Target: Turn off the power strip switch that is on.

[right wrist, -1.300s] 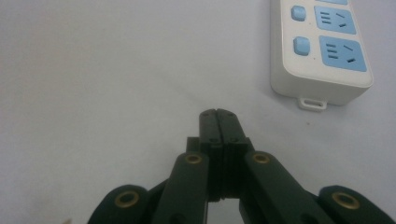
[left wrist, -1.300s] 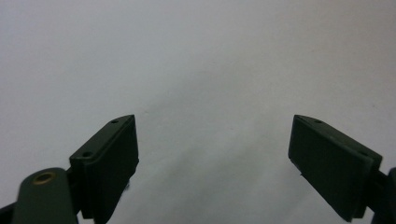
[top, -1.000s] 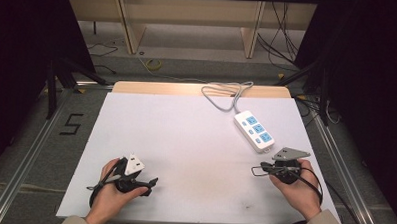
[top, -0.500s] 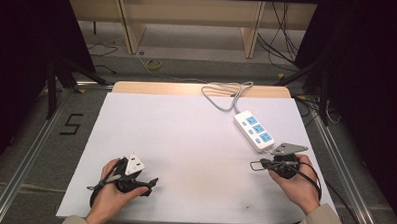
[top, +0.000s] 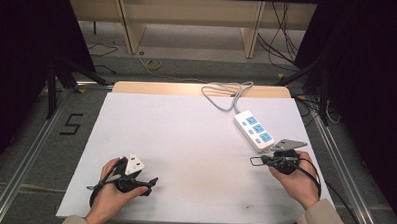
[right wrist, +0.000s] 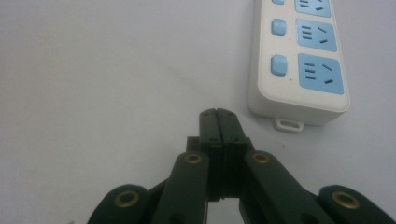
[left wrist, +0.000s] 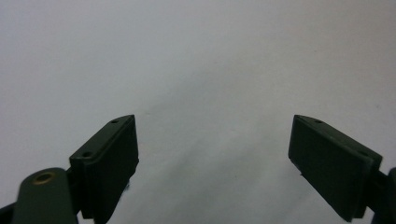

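Observation:
A white power strip [top: 254,130] with blue sockets lies on the right side of the white table [top: 185,136], its grey cable [top: 226,90] looping off toward the far edge. My right gripper [top: 254,160] rests just short of the strip's near end, jaws pressed together on nothing. The right gripper view has those shut jaws [right wrist: 218,115] a little left of the strip's end [right wrist: 301,60], which carries a small hanging tab. My left gripper [top: 151,181] sits near the front left of the table. Its jaws [left wrist: 212,154] stand wide apart over bare table.
The table's wooden far edge [top: 157,87] borders a floor with loose cables and desk legs. A "5" mark [top: 72,123] is on the floor to the left. Metal rails run along both sides of the table.
The right gripper has moved a little forward, closer to the near end of the power strip. The left gripper has stayed where it was.

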`<state>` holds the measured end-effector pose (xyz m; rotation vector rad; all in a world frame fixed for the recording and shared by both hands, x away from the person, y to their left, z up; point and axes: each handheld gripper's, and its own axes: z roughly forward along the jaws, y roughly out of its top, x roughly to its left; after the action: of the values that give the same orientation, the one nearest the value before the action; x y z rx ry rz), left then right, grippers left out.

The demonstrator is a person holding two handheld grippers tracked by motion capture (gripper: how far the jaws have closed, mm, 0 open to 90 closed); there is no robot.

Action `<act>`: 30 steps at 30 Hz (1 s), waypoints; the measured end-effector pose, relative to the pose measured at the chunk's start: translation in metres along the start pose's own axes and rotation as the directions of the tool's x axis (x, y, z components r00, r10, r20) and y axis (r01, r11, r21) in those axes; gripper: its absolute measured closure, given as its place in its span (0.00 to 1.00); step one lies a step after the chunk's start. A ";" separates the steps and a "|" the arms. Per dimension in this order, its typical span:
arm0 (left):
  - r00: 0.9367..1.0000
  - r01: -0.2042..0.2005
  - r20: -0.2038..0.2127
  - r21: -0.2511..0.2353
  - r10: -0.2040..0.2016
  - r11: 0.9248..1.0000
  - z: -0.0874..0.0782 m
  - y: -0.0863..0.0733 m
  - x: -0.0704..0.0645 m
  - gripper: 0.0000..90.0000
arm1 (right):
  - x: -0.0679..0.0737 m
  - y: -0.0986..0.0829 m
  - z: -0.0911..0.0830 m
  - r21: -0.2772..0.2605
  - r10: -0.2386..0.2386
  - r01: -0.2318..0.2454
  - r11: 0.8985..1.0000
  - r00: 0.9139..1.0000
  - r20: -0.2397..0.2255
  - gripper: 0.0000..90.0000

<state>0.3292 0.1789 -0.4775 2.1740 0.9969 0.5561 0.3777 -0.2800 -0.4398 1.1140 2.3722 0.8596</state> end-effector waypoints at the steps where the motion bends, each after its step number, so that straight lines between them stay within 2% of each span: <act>1: 1.000 0.000 0.000 0.000 0.000 1.000 0.000 0.000 0.000 0.17 | -0.001 0.001 0.001 0.000 0.006 -0.006 1.000 1.000 0.004 1.00; 30: 1.000 -0.002 -0.005 -0.003 0.002 1.000 0.000 0.000 0.000 0.17 | -0.013 0.025 0.010 0.053 -0.003 0.002 0.999 1.000 0.029 1.00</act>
<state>0.3293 0.1792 -0.4769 2.1719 0.9962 0.5638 0.4047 -0.2739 -0.4297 1.1358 2.3848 0.7783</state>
